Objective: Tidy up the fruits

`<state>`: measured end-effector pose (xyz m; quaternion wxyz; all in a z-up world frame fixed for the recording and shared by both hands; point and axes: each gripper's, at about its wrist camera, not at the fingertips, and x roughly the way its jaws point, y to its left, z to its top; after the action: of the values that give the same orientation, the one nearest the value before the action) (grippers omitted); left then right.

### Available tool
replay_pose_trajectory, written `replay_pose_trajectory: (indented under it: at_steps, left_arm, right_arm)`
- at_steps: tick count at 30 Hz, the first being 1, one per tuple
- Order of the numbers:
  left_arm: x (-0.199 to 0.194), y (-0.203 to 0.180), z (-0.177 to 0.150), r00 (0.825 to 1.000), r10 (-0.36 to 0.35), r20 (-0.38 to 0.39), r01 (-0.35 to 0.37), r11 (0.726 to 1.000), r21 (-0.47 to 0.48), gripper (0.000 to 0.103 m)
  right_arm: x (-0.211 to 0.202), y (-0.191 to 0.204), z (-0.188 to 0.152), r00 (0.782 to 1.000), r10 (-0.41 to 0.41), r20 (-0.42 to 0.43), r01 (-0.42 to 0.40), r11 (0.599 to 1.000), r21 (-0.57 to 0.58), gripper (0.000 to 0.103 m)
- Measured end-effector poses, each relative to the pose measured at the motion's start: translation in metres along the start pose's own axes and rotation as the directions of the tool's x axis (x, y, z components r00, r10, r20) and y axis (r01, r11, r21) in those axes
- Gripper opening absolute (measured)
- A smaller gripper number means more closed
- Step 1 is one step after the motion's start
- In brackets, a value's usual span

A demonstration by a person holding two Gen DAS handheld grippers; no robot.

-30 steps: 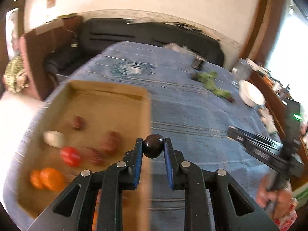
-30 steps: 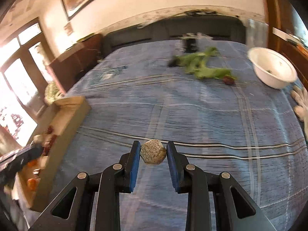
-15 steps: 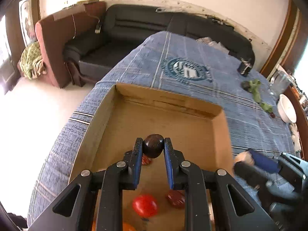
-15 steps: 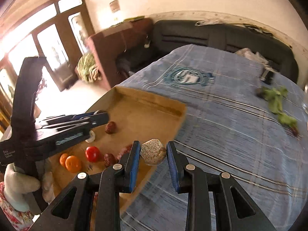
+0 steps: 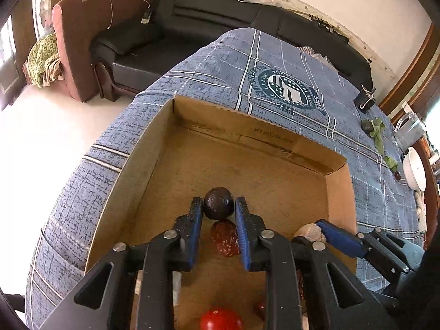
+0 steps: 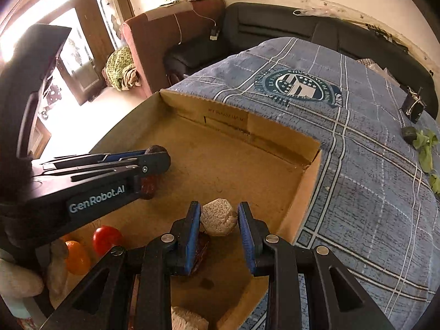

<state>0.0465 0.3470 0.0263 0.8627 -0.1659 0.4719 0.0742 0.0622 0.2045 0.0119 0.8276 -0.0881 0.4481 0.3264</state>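
The left claw (image 5: 219, 211) hangs over the open cardboard box (image 5: 338, 192), pointing steeply down, with a dark round fruit (image 5: 218, 203) between its blue pads (image 5: 195, 220). Its jaws have just been opening, and the pads sit at the fruit's sides; whether they grip it I cannot tell. Directly under that claw a dark red fruit (image 5: 225, 238) lies on the box floor, and nearer the camera a red tomato (image 5: 221, 319).

The right claw (image 6: 219, 216) is clamped on a pale, faceted, rough-skinned fruit (image 6: 218, 217), held just inside the box's near right corner. To its left, in the right wrist view, the left claw (image 6: 158, 158) reaches in from the side. Below and left of it lie a tomato (image 6: 106, 239) and an orange (image 6: 77, 257). Right of the box, the blue plaid cloth (image 6: 371, 192) covers the surface, with green leaves (image 6: 425, 148) far off.
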Motion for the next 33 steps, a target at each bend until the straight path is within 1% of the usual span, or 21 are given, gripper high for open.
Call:
replay_pose_trajectory:
  at_steps: [2, 3, 6, 8, 9, 11, 12, 13, 15, 17, 18, 20, 22, 24, 26, 28, 31, 33]
  left_arm:
    - [-0.007, 0.003, -0.002, 1.0, -0.009, 0.018, 0.009, 1.0, -0.013, 0.039]
    - [-0.011, 0.003, -0.004, 1.0, -0.01, 0.028, 0.011, 1.0, -0.018, 0.04]
    - [-0.029, 0.004, -0.008, 0.998, -0.007, 0.067, 0.008, 1.0, -0.021, 0.044]
    - [-0.042, 0.004, -0.012, 0.996, -0.001, 0.093, 0.003, 1.0, -0.023, 0.051]
    - [-0.05, 0.003, -0.014, 0.994, 0.002, 0.113, 0.001, 1.0, -0.025, 0.053]
    - [-0.071, 0.0, -0.022, 0.986, 0.019, 0.164, -0.015, 1.0, -0.023, 0.06]
    - [-0.079, -0.001, -0.026, 0.982, 0.03, 0.185, -0.026, 0.999, -0.022, 0.06]
    - [-0.09, -0.004, -0.032, 0.976, 0.044, 0.213, -0.04, 0.999, -0.021, 0.062]
    - [-0.108, -0.008, -0.042, 0.962, 0.068, 0.263, -0.065, 0.998, -0.02, 0.069]
    - [-0.128, -0.015, -0.055, 0.942, 0.105, 0.32, -0.102, 0.994, -0.027, 0.081]
    - [-0.138, -0.019, -0.061, 0.929, 0.123, 0.348, -0.118, 0.992, -0.034, 0.084]
    - [-0.156, -0.026, -0.074, 0.902, 0.144, 0.407, -0.134, 0.99, -0.053, 0.096]
    - [-0.175, -0.032, -0.088, 0.872, 0.155, 0.464, -0.137, 0.988, -0.072, 0.102]
    - [-0.187, -0.036, -0.098, 0.854, 0.169, 0.492, -0.142, 0.986, -0.093, 0.103]
    - [-0.195, -0.04, -0.106, 0.847, 0.198, 0.493, -0.161, 0.98, -0.118, 0.103]
    - [-0.199, -0.042, -0.113, 0.846, 0.214, 0.488, -0.17, 0.976, -0.134, 0.103]
    - [-0.202, -0.046, -0.124, 0.84, 0.258, 0.477, -0.207, 0.965, -0.157, 0.103]
    - [-0.203, -0.05, -0.13, 0.836, 0.279, 0.473, -0.232, 0.96, -0.156, 0.103]
  right_arm:
    - [0.0, -0.001, -0.001, 1.0, 0.017, -0.002, -0.017, 1.0, 0.013, 0.033]
    - [-0.002, -0.002, -0.001, 1.0, 0.029, 0.002, -0.029, 0.999, 0.02, 0.034]
    - [-0.013, 0.0, -0.002, 0.999, 0.031, 0.023, -0.031, 0.999, 0.02, 0.038]
    - [-0.021, -0.001, -0.004, 0.999, 0.032, 0.038, -0.033, 0.999, 0.024, 0.041]
    - [-0.027, -0.002, -0.006, 0.998, 0.034, 0.048, -0.036, 0.999, 0.029, 0.042]
    - [-0.041, -0.005, -0.011, 0.997, 0.036, 0.07, -0.039, 0.998, 0.045, 0.051]
    - [-0.048, -0.007, -0.014, 0.996, 0.037, 0.081, -0.041, 0.998, 0.054, 0.052]
    - [-0.055, -0.009, -0.019, 0.995, 0.038, 0.093, -0.044, 0.997, 0.064, 0.054]
    - [-0.071, -0.014, -0.029, 0.993, 0.034, 0.115, -0.044, 0.996, 0.081, 0.055]
    - [-0.082, -0.017, -0.039, 0.991, 0.024, 0.132, -0.037, 0.994, 0.1, 0.059]
    - [-0.088, -0.02, -0.045, 0.99, 0.019, 0.142, -0.035, 0.993, 0.113, 0.06]
    - [-0.102, -0.025, -0.058, 0.986, 0.011, 0.163, -0.035, 0.989, 0.144, 0.062]
    - [-0.113, -0.028, -0.069, 0.983, -0.004, 0.181, -0.026, 0.986, 0.162, 0.062]
    - [-0.125, -0.03, -0.08, 0.979, -0.033, 0.202, -0.002, 0.985, 0.174, 0.064]
    - [-0.138, -0.031, -0.091, 0.972, -0.064, 0.225, 0.021, 0.982, 0.19, 0.069]
    - [-0.149, -0.033, -0.104, 0.966, -0.083, 0.244, 0.031, 0.977, 0.209, 0.072]
    - [-0.16, -0.034, -0.119, 0.961, -0.101, 0.257, 0.041, 0.972, 0.23, 0.074]
    - [-0.164, -0.034, -0.126, 0.96, -0.111, 0.258, 0.047, 0.969, 0.242, 0.075]
